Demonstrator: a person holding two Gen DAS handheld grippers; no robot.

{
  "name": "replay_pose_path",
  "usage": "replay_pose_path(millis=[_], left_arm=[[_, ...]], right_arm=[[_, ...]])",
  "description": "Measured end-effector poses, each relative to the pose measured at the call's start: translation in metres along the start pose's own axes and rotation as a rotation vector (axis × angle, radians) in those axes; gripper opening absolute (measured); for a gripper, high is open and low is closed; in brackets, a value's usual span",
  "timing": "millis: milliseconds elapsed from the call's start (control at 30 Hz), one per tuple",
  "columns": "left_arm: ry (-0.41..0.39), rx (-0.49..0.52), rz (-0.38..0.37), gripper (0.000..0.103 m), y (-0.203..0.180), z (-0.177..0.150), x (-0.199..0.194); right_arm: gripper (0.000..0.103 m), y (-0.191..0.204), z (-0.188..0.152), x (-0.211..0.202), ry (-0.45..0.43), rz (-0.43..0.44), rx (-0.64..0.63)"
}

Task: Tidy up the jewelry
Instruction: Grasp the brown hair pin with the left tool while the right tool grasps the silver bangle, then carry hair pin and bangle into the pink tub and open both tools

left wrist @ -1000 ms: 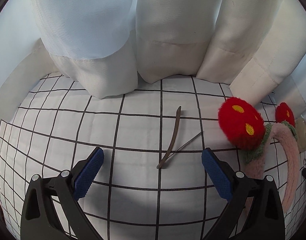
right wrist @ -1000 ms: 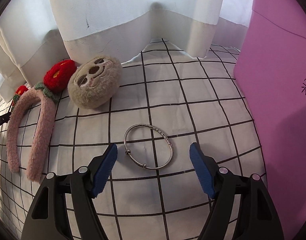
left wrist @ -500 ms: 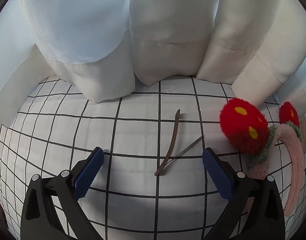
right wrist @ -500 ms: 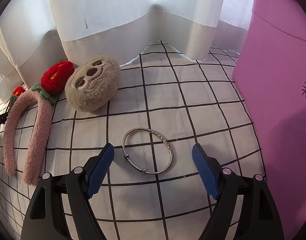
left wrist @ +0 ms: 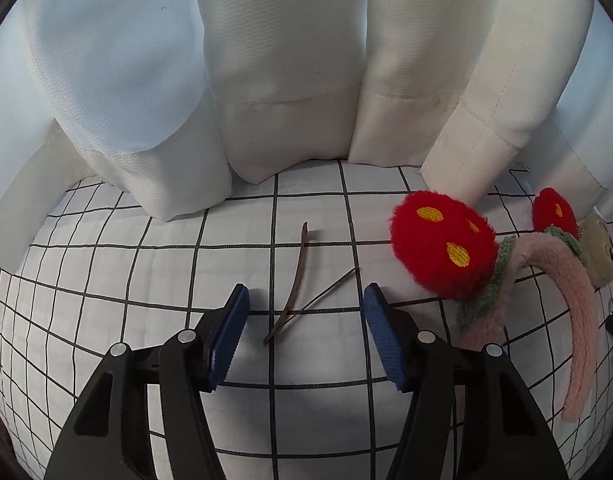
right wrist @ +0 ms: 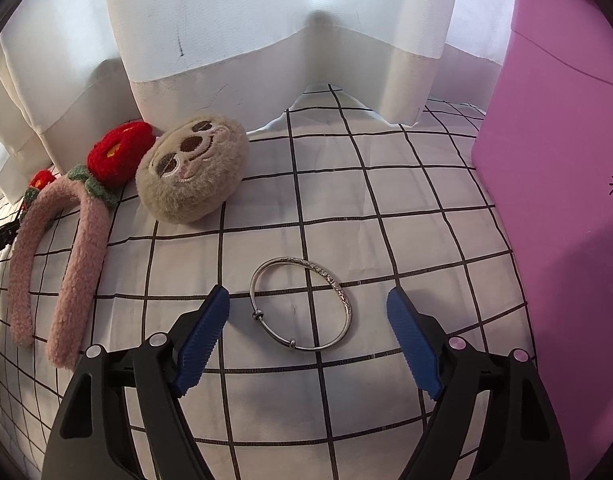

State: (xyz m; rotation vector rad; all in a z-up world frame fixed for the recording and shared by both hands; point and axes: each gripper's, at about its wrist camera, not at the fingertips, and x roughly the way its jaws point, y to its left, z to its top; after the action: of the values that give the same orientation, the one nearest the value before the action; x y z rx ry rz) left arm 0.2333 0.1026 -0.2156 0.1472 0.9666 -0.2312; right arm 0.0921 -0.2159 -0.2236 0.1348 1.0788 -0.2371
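A thin brown hair clip (left wrist: 296, 286) lies on the white grid cloth in the left wrist view, between the blue pads of my left gripper (left wrist: 306, 328), which is open around its near end without touching it. A silver bangle (right wrist: 302, 308) lies flat in the right wrist view, between the blue pads of my open right gripper (right wrist: 308, 340). A pink fuzzy headband with red flowers (left wrist: 554, 280) lies right of the clip and also shows in the right wrist view (right wrist: 70, 248).
A beige plush sloth face (right wrist: 192, 170) rests beside the headband. A tall pink box (right wrist: 566, 184) stands at the right. White curtains (left wrist: 290, 80) hang along the back edge of the cloth.
My left gripper's jaws have narrowed around the hair clip and moved closer to it. My right gripper has crept forward toward the bangle, jaws still wide.
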Motion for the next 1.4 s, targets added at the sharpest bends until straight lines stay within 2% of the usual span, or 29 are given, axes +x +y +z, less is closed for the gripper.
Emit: replay_pose_path(millis=[67, 100, 133, 200, 400, 533, 767, 933, 1400], left_arm=[[-0.006, 0.008, -0.007, 0.032, -0.004, -0.001, -0.002], [-0.009, 0.018, -0.010, 0.016, -0.009, -0.003, -0.003], [-0.010, 0.029, -0.008, 0.010, -0.013, -0.004, -0.005], [-0.017, 0.048, 0.016, 0.009, -0.018, -0.005, -0.005], [-0.018, 0.047, 0.020, 0.009, -0.018, -0.012, -0.014], [-0.046, 0.054, 0.026, 0.009, -0.021, -0.022, -0.033], [-0.083, 0.002, -0.006, 0.009, -0.001, -0.022, -0.070], [-0.115, -0.006, -0.038, 0.009, -0.005, -0.025, -0.101], [-0.224, 0.023, -0.117, 0.009, -0.067, -0.010, -0.194]], right_arm=[[0.056, 0.006, 0.002, -0.003, -0.012, 0.010, -0.030], [0.048, 0.010, 0.002, -0.004, -0.011, 0.005, -0.045], [0.048, 0.012, 0.001, -0.003, -0.010, 0.003, -0.050], [0.048, 0.012, 0.000, -0.002, -0.013, 0.011, -0.046], [0.048, 0.016, -0.007, -0.010, -0.021, 0.032, -0.053], [0.048, 0.025, -0.009, -0.018, -0.037, 0.055, -0.060], [0.048, 0.037, -0.006, -0.045, -0.065, 0.097, -0.073], [0.048, 0.032, 0.001, -0.078, -0.091, 0.130, -0.090], [0.048, 0.011, 0.011, -0.166, -0.218, 0.218, -0.118]])
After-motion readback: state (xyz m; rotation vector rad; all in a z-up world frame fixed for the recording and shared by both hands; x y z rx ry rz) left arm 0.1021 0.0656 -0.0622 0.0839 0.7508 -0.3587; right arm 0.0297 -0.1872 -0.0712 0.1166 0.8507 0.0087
